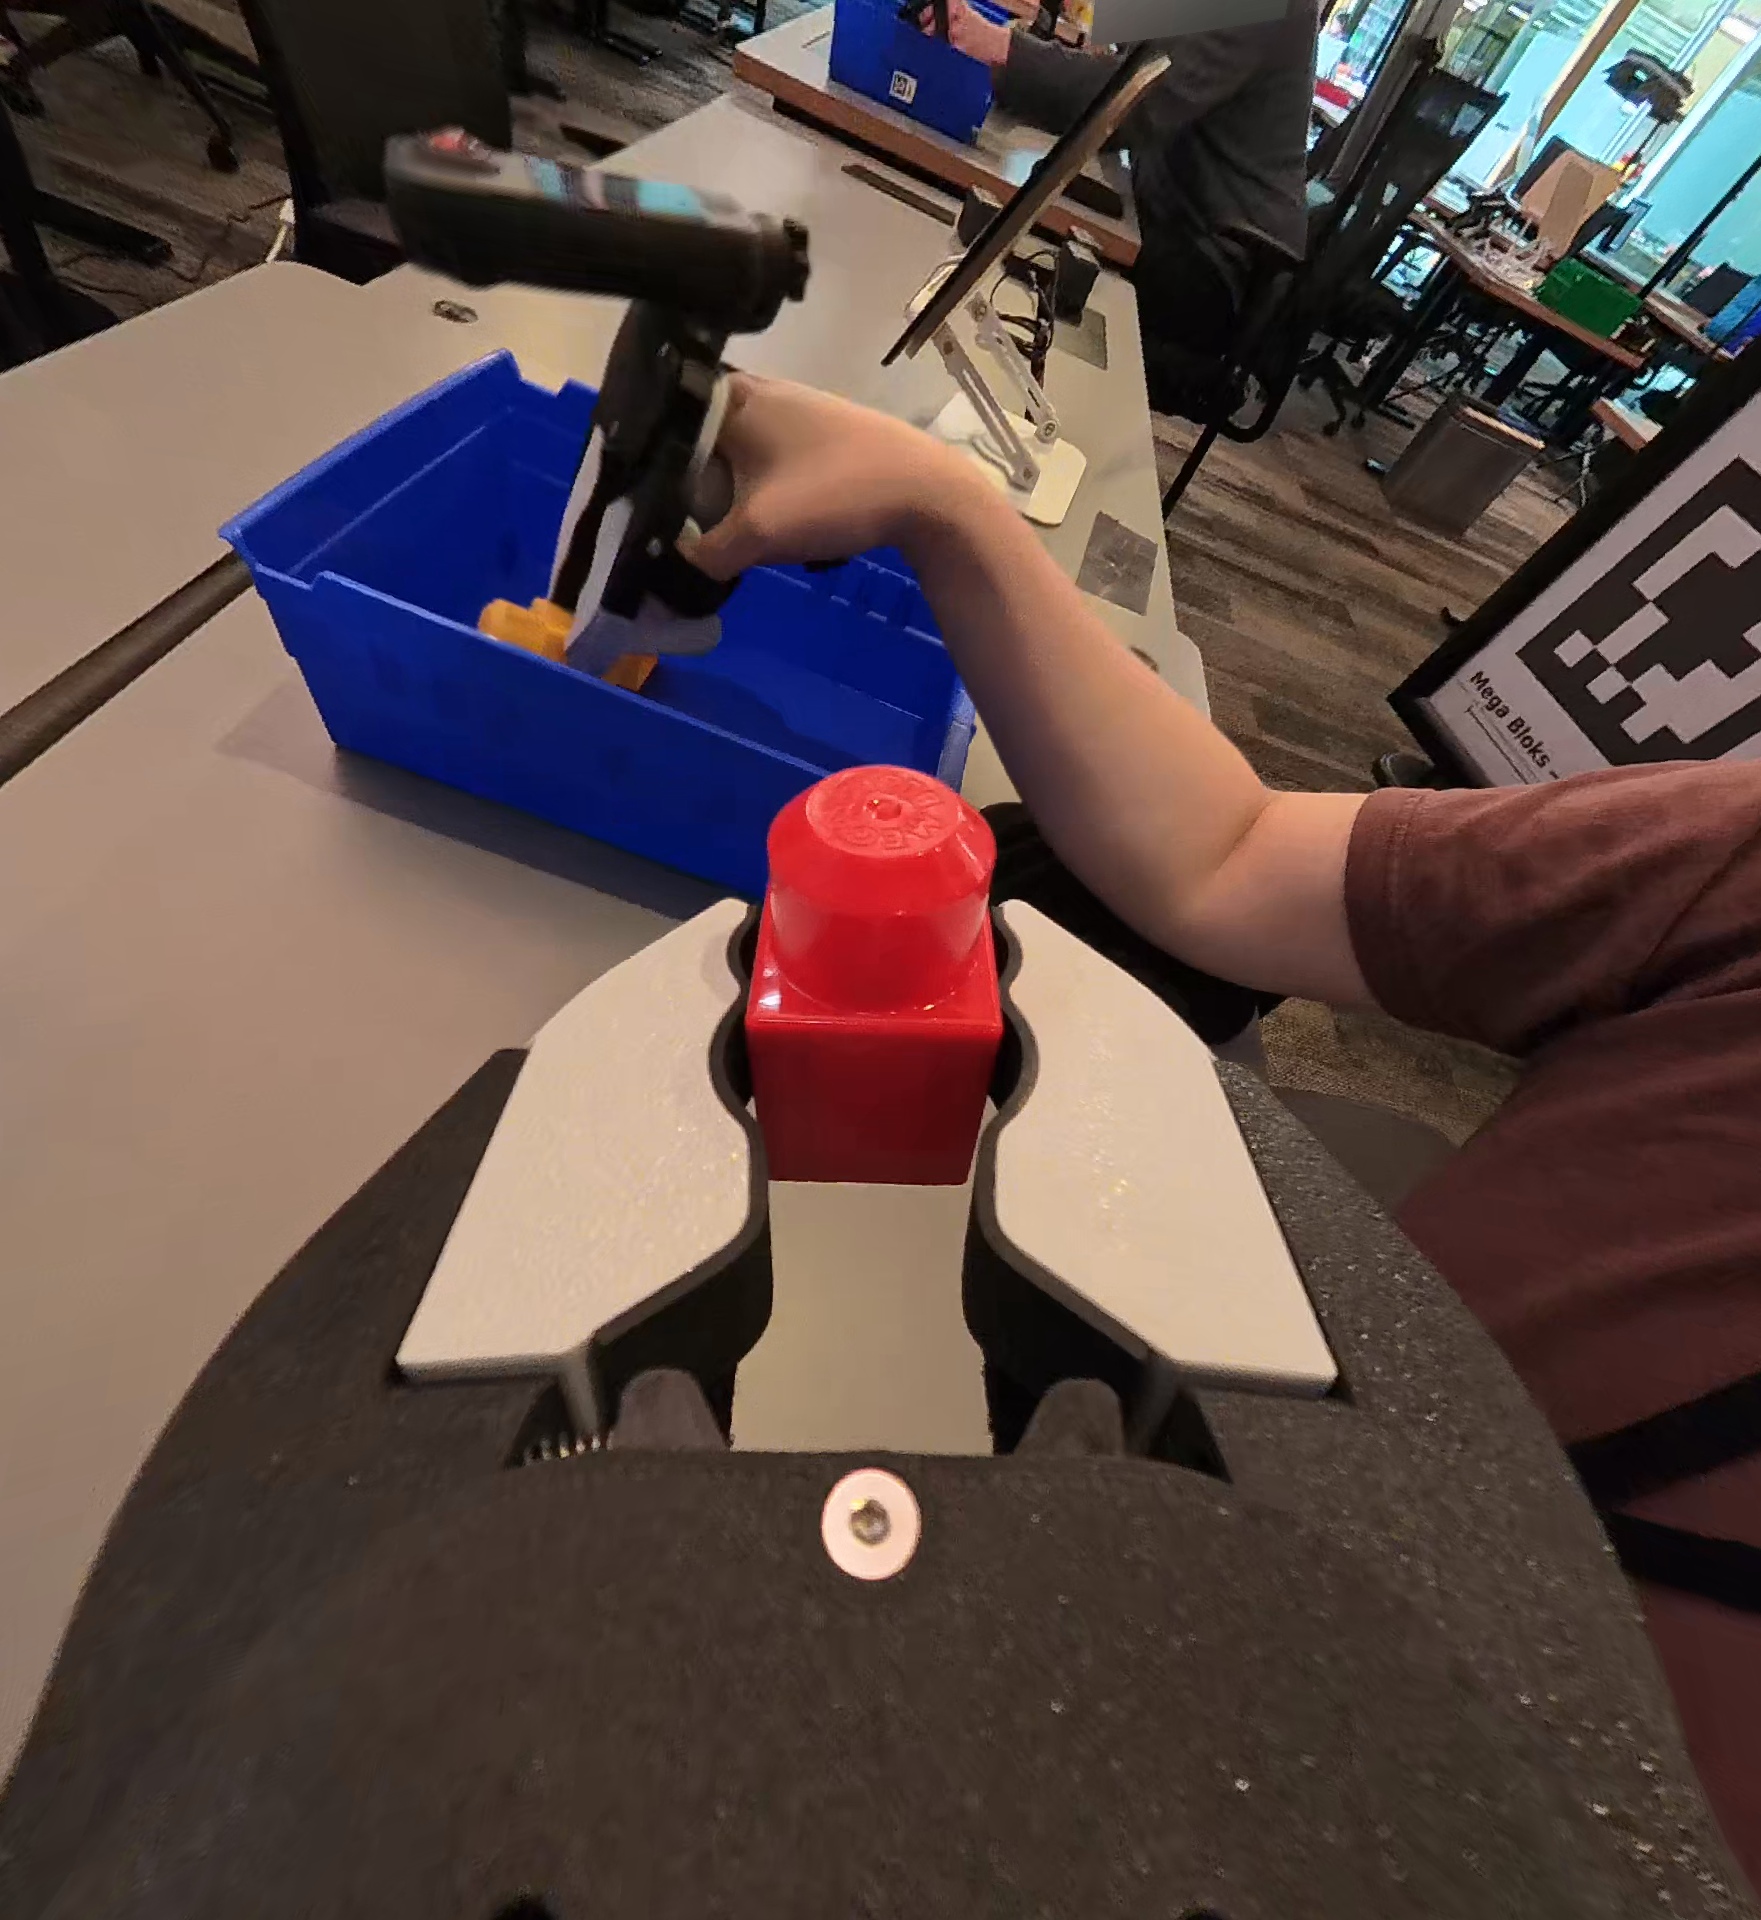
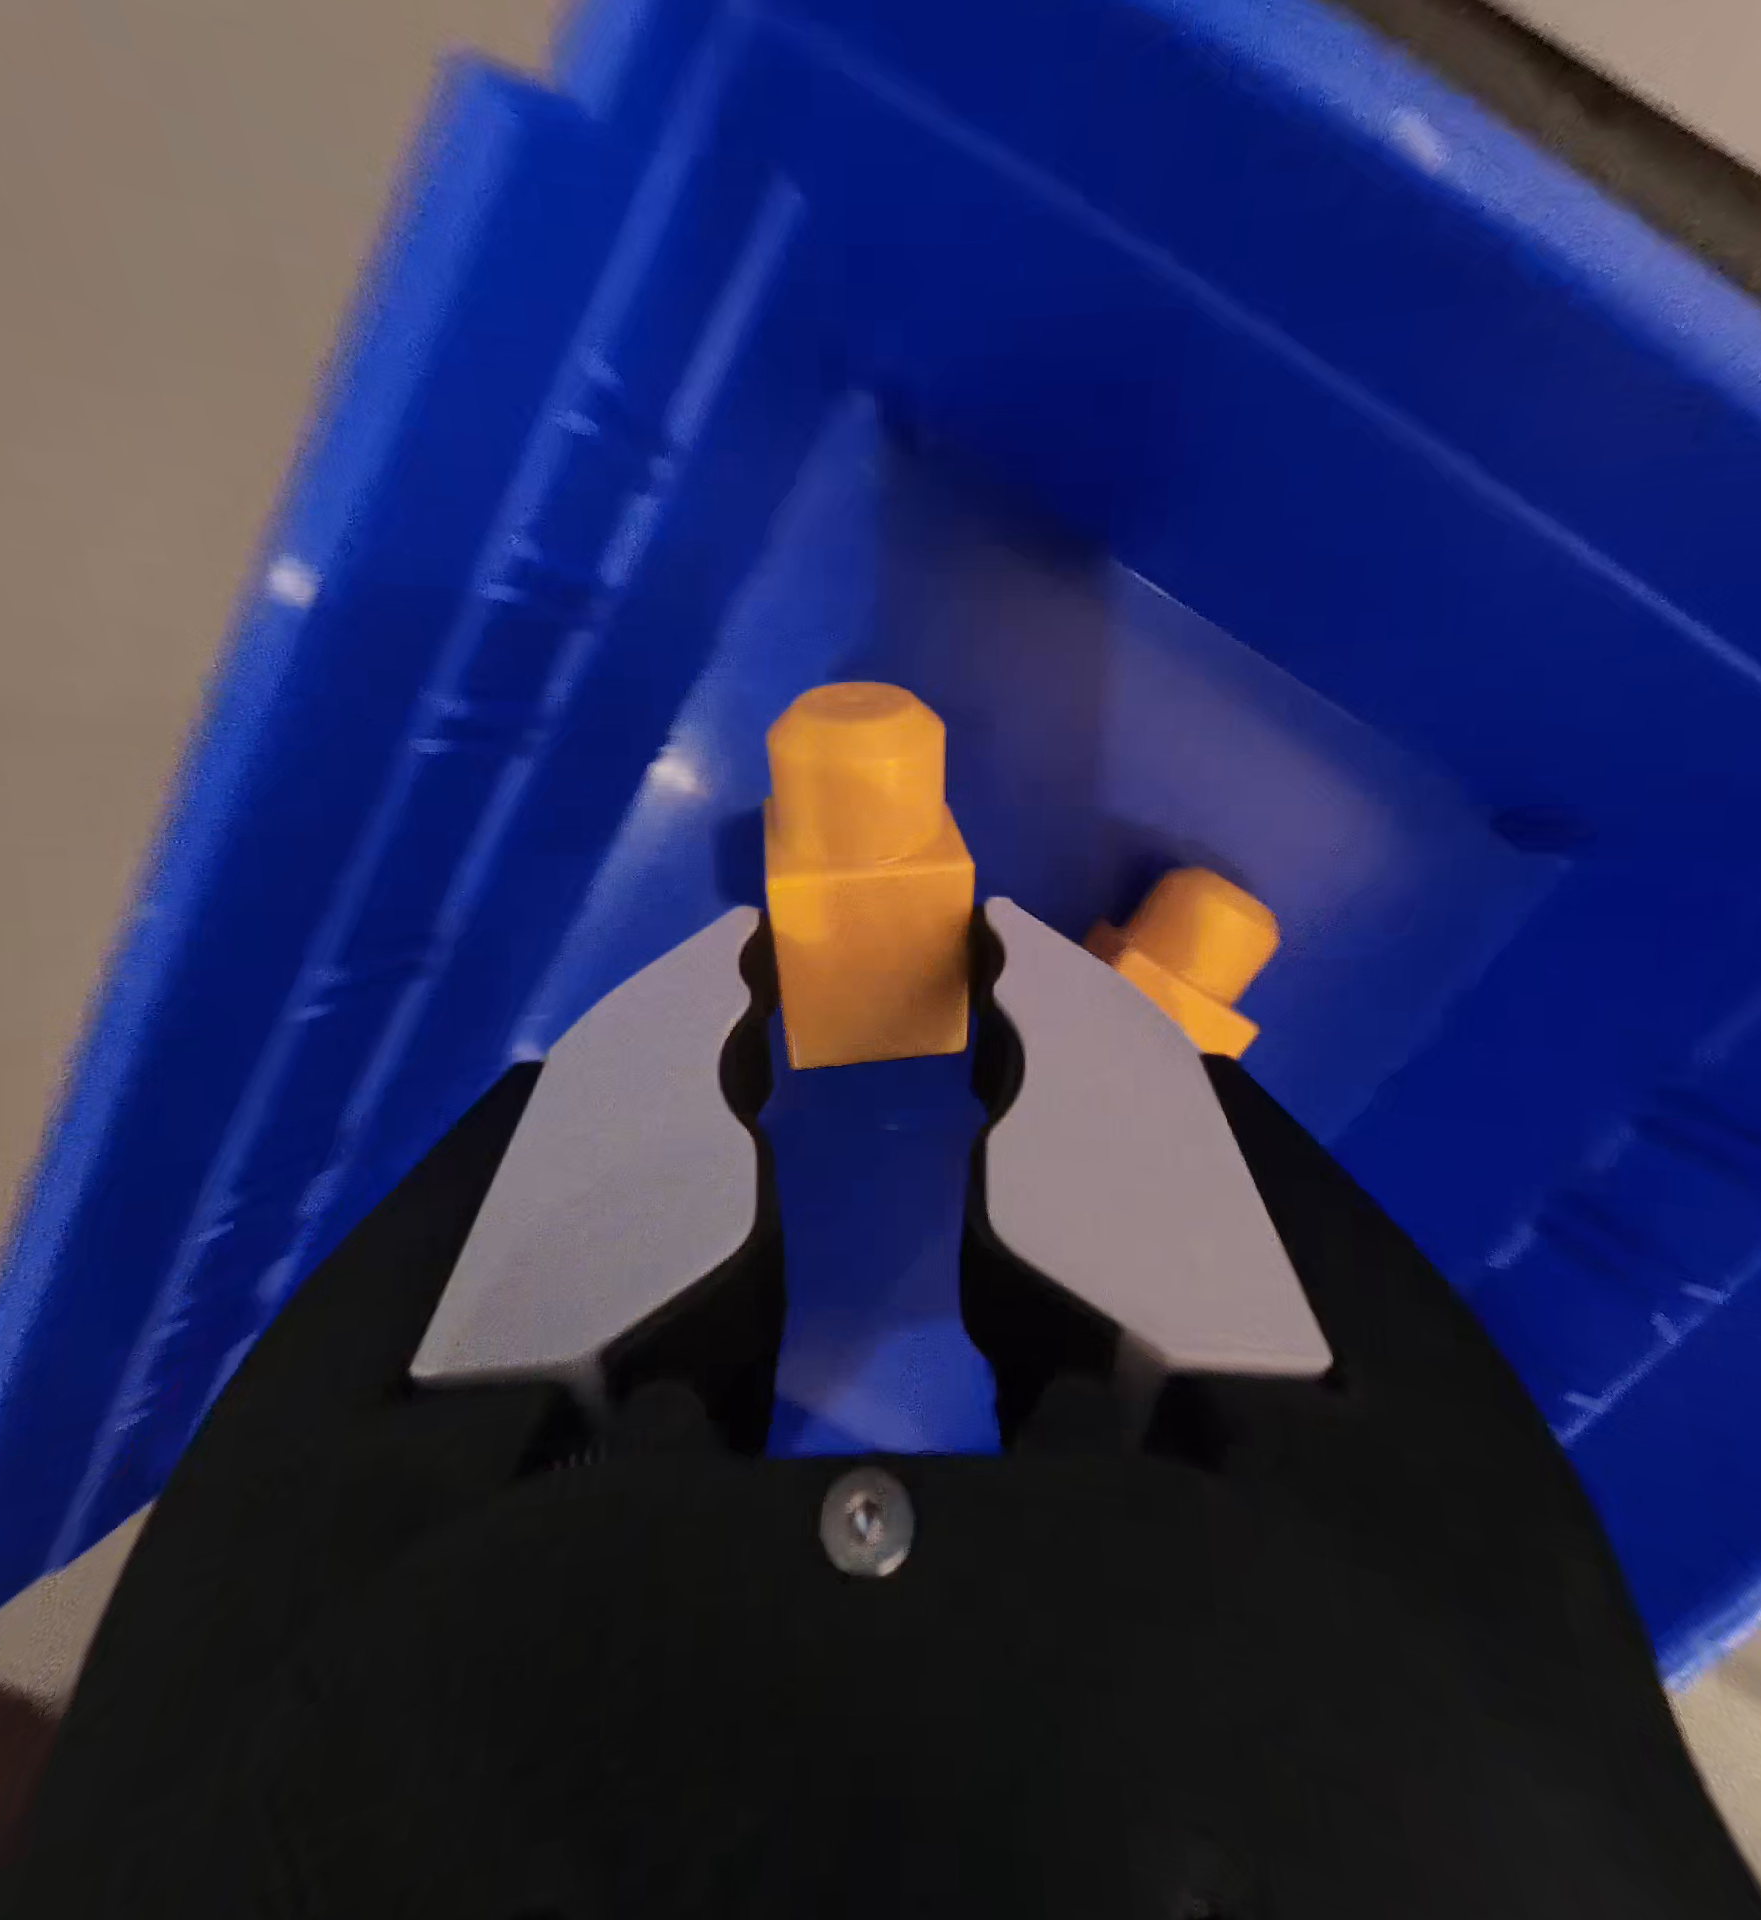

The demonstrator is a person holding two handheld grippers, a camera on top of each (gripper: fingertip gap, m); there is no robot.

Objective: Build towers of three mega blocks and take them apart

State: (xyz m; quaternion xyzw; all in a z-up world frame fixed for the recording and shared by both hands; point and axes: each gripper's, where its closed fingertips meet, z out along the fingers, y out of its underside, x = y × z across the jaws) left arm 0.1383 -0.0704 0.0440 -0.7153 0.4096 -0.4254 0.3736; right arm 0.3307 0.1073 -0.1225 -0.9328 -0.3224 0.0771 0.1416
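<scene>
My left gripper [image 1: 874, 935] is shut on a red mega block [image 1: 876, 1018], stud pointing away, held over the grey table [image 1: 128, 1039] just in front of the blue bin [image 1: 585, 748]. My right gripper [image 2: 871, 925] is inside the blue bin [image 2: 1375, 468], and its fingertips are shut on an orange mega block [image 2: 860, 831]. A second orange block [image 2: 1193, 951] lies tilted on the bin floor just to the right of it. In the left wrist view the right gripper [image 1: 637, 634] points down into the bin with orange [image 1: 533, 629] showing at its tips.
A person's arm [image 1: 1063, 675] reaches across from the right to the bin. A tablet on a white stand [image 1: 1011, 229] stands behind the bin. A framed sign with a black-and-white marker [image 1: 1686, 603] stands at the right. Other desks and chairs are farther back. Tip to tip, the grippers are about 30 centimetres apart.
</scene>
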